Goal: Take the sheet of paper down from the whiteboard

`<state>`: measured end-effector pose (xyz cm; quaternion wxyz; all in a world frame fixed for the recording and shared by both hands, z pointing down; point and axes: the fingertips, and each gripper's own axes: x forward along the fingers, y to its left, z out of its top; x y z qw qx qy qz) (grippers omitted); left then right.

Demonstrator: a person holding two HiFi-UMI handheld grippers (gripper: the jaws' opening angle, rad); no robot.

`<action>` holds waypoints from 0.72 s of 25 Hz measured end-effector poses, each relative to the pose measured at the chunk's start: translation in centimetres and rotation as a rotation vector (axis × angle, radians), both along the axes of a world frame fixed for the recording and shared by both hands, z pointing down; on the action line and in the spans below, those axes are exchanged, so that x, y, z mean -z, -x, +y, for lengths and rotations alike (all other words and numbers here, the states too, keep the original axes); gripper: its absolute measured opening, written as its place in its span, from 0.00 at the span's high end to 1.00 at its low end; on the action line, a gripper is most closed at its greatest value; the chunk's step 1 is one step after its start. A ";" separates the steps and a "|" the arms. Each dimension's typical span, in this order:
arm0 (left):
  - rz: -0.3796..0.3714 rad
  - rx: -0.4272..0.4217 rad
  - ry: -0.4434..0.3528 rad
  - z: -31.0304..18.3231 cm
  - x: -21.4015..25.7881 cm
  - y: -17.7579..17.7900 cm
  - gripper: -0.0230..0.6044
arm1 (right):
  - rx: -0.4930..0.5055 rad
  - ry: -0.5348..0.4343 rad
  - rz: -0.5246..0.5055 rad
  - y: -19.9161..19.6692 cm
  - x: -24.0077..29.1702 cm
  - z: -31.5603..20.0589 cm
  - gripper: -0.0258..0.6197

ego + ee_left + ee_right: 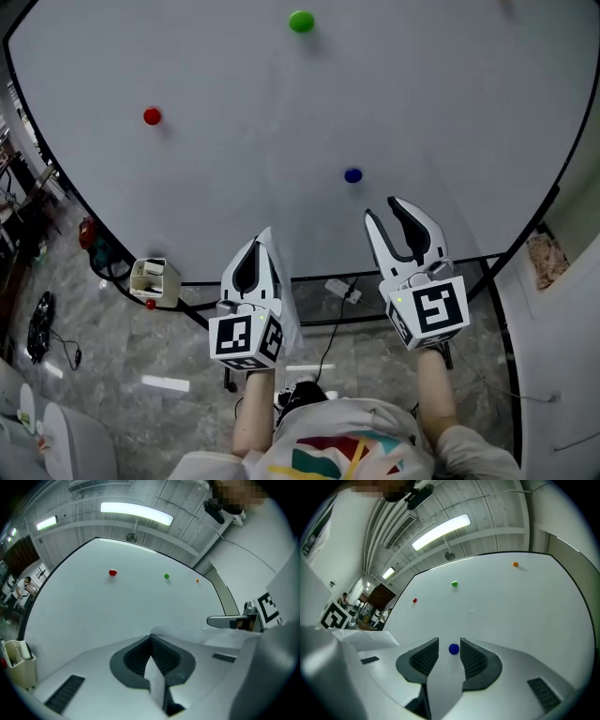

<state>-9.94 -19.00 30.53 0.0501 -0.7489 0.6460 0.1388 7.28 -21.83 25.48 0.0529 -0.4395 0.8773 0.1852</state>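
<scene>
White board (pixel 281 103) carries four magnets (pixel 301 21); left tongs (pixel 263 244) pinch one sheet (pixel 153 679).

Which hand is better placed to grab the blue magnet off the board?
Probably right: the right tool is open and aimed at the blue magnet; the left tool is shut on the paper.

Red magnet (pixel 152 116), green magnet (pixel 301 21) and blue magnet (pixel 352 175) sit well apart; white box (pixel 155 279) lower left.
</scene>
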 end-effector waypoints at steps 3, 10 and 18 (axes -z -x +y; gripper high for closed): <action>0.010 -0.008 0.005 -0.1 -0.3 -0.2 0.89 | -0.001 0.033 -0.004 0.1 -1.4 -0.2 0.76; 0.002 -0.022 -0.004 -0.6 -0.1 -1.0 0.89 | -0.062 0.078 0.005 -0.4 -3.2 -0.8 0.76; -0.020 -0.038 -0.013 -1.4 0.4 -2.3 0.89 | -0.072 0.084 0.006 -1.1 -3.4 -1.3 0.76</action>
